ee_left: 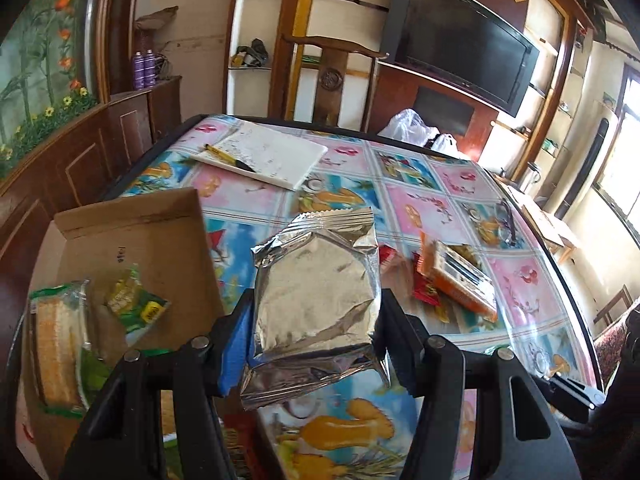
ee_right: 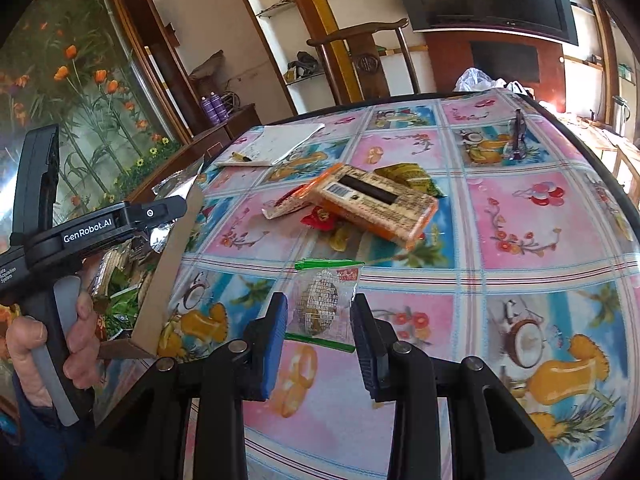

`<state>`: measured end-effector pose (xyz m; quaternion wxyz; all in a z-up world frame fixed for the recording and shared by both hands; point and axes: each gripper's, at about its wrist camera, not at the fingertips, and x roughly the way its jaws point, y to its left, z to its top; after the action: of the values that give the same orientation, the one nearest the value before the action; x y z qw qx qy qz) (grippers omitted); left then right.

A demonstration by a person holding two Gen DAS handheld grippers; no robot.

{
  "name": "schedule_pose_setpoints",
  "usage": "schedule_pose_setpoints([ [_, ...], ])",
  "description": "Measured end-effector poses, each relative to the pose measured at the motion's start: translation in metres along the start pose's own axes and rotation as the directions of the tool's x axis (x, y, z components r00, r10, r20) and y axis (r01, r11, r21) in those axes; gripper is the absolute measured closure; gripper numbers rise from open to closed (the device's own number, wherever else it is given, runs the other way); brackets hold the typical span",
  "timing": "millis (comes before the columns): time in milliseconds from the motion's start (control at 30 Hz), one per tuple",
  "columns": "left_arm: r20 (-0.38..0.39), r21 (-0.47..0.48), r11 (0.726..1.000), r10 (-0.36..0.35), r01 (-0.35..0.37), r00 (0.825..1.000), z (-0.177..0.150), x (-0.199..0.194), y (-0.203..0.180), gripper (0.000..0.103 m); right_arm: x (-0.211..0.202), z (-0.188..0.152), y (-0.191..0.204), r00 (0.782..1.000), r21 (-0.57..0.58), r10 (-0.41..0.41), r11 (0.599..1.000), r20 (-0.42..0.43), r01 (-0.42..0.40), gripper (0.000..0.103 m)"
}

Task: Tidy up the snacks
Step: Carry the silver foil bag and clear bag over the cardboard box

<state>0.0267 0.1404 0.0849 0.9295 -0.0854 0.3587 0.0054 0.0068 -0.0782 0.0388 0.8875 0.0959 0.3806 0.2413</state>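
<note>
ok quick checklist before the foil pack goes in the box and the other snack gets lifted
1. Left gripper clamped on the foil pack: ok, both pads press its sides.
2. Foil pack clear of the table: ok, it hangs in the jaws.
3. Room in the box: ok, bare cardboard behind the two green packs.
4. Right gripper gripping the clear snack: ok, pads meet its sides.
5. Clear snack lifted off the table: cannot tell.
6. Snacks left to sort: not ok, the orange box and small packs remain.
</note>
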Motion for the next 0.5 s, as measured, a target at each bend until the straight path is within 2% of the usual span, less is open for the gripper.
schedule_pose_setpoints([
  [167,0.001,-0.089,0.993,0.079,-0.079,0.997,0.004,-0.003,0.05,0.044,0.028,0.009,0.056,0.995,-0.052,0.097,0.994,-0.04,-0.099,0.068],
  [300,0.001,-0.147,0.974,0.172,-0.17,0.985,0.007,-0.006,0.093,0.044,0.045,0.016,0.106,0.985,-0.108,0.163,0.98,-0.054,-0.168,0.068],
  [500,-0.06,-0.222,0.949,0.216,-0.224,0.974,0.003,0.001,0.132,0.044,0.071,0.02,0.163,0.971,-0.183,0.227,0.954,-0.078,-0.238,0.067],
])
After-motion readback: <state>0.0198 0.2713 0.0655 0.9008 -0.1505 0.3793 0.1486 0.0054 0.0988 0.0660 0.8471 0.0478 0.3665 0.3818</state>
